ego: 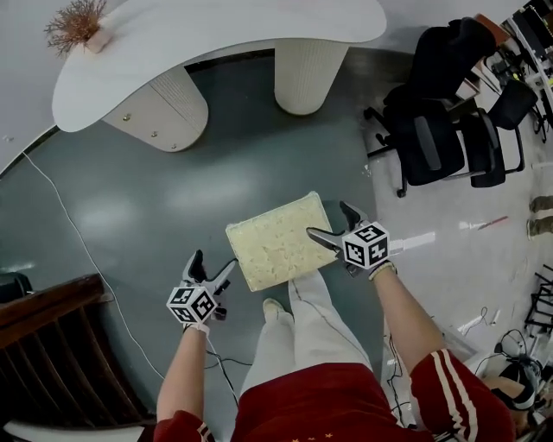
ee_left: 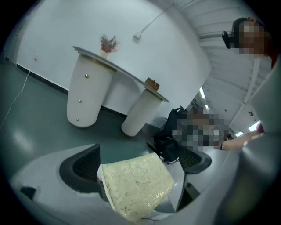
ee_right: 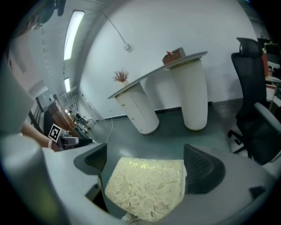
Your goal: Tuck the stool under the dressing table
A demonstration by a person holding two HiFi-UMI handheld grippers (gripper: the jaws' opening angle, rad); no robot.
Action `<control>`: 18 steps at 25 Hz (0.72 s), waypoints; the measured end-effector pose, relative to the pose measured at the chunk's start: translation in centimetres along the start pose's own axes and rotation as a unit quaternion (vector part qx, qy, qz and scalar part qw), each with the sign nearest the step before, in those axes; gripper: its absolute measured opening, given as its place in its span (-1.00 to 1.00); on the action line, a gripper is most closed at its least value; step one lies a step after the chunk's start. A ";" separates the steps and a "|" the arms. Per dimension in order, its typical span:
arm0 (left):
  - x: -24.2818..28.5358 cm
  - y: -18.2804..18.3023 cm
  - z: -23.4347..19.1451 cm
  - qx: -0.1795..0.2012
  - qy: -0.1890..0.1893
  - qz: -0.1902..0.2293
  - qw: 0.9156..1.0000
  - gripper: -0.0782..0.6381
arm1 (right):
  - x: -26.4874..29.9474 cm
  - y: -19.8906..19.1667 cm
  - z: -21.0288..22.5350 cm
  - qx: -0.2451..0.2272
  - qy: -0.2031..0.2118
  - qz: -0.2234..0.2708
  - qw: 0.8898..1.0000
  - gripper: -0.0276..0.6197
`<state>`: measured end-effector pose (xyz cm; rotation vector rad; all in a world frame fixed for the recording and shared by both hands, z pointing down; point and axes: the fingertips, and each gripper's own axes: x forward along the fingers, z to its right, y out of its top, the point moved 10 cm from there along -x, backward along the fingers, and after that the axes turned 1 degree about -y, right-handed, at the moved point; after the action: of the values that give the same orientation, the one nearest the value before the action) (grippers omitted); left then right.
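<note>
Grey-green glossy floor (ego: 173, 198) fills the room up to a white wall. Against that wall stands the dressing table (ego: 216, 34), its smooth white worktop a long rounded kidney shape. Two cream pedestals carry it: a ribbed round one (ego: 307, 73) under the right end, and a broader one (ego: 160, 108) with small knobs under the left end. Black padded office chairs (ego: 449, 129) are parked off the worktop's right end.

The stool (ego: 278, 240) sits well clear of the worktop's front edge, roughly opposite the right pedestal and the gap beside it. Its rectangular cushion is pale yellow brocade with a leafy raised pattern and a slight sheen, and it is turned a little askew to that edge.

The right gripper (ego: 330, 219) is at the cushion's right side and the left gripper (ego: 214, 261) is just off its near left corner. Both have their dark ribbed jaws spread wide. Each gripper view shows the cushion in the gap between its jaws, but neither pair is closed on it.

A dried reddish sprig (ego: 78, 24) stands at the worktop's far left corner.

I judge the task barely begun, at the taking-hold step. The next move calls for bracing both sides of the cushion, squaring the stool to the front edge and sliding it into the gap between the pedestals. The fabric will likely give and slip, and the right pedestal could be clipped.
</note>
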<state>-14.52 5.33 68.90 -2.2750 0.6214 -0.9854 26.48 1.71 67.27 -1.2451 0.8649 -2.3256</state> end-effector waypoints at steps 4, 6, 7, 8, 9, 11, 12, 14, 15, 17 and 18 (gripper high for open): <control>3.6 -5.2 -2.1 -0.048 0.010 -0.031 0.998 0.78 | 3.4 -4.9 3.5 0.033 0.006 -0.050 0.998 0.72; 5.4 -7.5 -3.0 -0.055 0.011 -0.045 0.997 0.78 | 4.9 -7.2 4.6 0.039 0.010 -0.072 0.997 0.71; 6.2 -8.6 -3.7 -0.057 0.013 -0.053 0.997 0.78 | 5.5 -8.3 5.1 0.041 0.010 -0.083 0.996 0.71; 6.9 -9.8 -4.4 -0.062 0.018 -0.060 0.996 0.78 | 6.1 -9.4 5.7 0.045 0.010 -0.092 0.995 0.71; 7.4 -10.9 -5.2 -0.070 0.025 -0.066 0.995 0.78 | 6.7 -10.4 6.2 0.049 0.009 -0.101 0.994 0.71; 8.1 -13.0 -6.7 -0.091 0.040 -0.073 0.992 0.78 | 7.5 -12.1 7.3 0.058 0.005 -0.116 0.992 0.71; 8.2 -13.9 -7.4 -0.100 0.045 -0.074 0.991 0.79 | 7.9 -12.8 7.7 0.059 0.004 -0.122 0.991 0.71; 8.5 -15.2 -8.7 -0.119 0.050 -0.072 0.989 0.79 | 8.8 -13.8 8.5 0.062 0.001 -0.127 0.990 0.71; 8.6 -15.8 -9.1 -0.128 0.048 -0.072 0.988 0.79 | 9.1 -14.2 8.9 0.067 -0.001 -0.125 0.990 0.71; 9.3 -16.9 -9.7 -0.141 0.043 -0.069 0.987 0.79 | 9.6 -14.9 9.8 0.083 -0.005 -0.114 0.990 0.69; 9.8 -17.2 -9.8 -0.146 0.039 -0.066 0.986 0.79 | 9.8 -15.2 10.1 0.091 -0.003 -0.108 0.990 0.68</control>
<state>-12.81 8.74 90.67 -2.5722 0.6932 -1.1129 29.18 3.95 87.71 -1.3235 0.5240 -2.4996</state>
